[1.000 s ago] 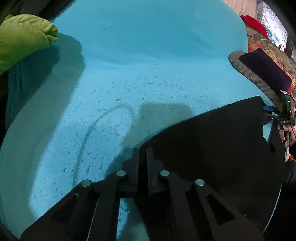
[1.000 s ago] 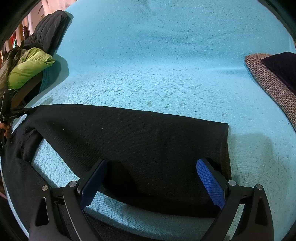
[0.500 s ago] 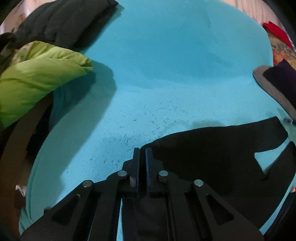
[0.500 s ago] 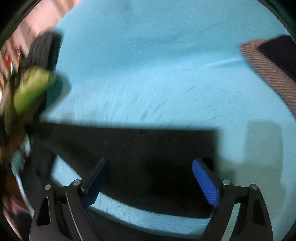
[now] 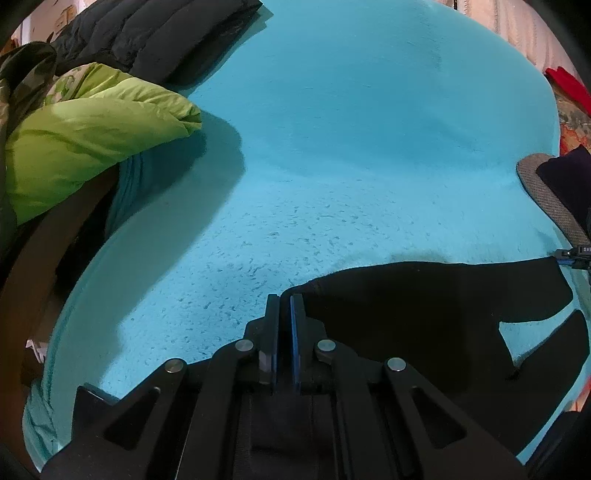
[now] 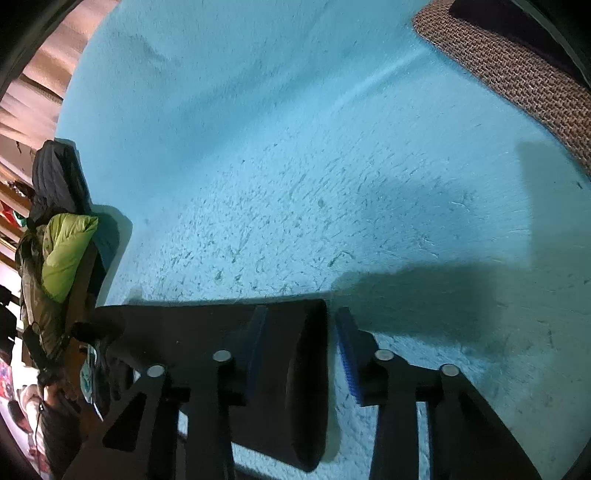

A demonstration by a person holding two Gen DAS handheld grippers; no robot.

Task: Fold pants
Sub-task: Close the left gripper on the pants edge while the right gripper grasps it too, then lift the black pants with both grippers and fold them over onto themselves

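The left tongs (image 5: 283,299) are pinched together on the near edge of the black pants (image 5: 424,295). The right tongs (image 6: 300,319) have just been closing around the leg end (image 6: 295,332) — pads not quite pressing it. The pants lie on a turquoise blanket (image 5: 351,147); beyond, a green jacket (image 5: 92,129).

The pants (image 5: 424,306) are plain black. They lie on a turquoise blanket (image 5: 351,147) flecked with small darker lint marks. The left tool (image 5: 284,306) and the right tool (image 6: 301,325) are black with silver rivets and bright blue pads (image 6: 347,354). At the left edge sits a lime-green jacket (image 5: 92,125), a black quilted jacket (image 5: 147,33) behind it. The mat (image 6: 517,77) is a brown-and-tan woven tweed, with dark purple cloth (image 5: 565,177) on it. A red cloth (image 5: 565,86) shows far right.
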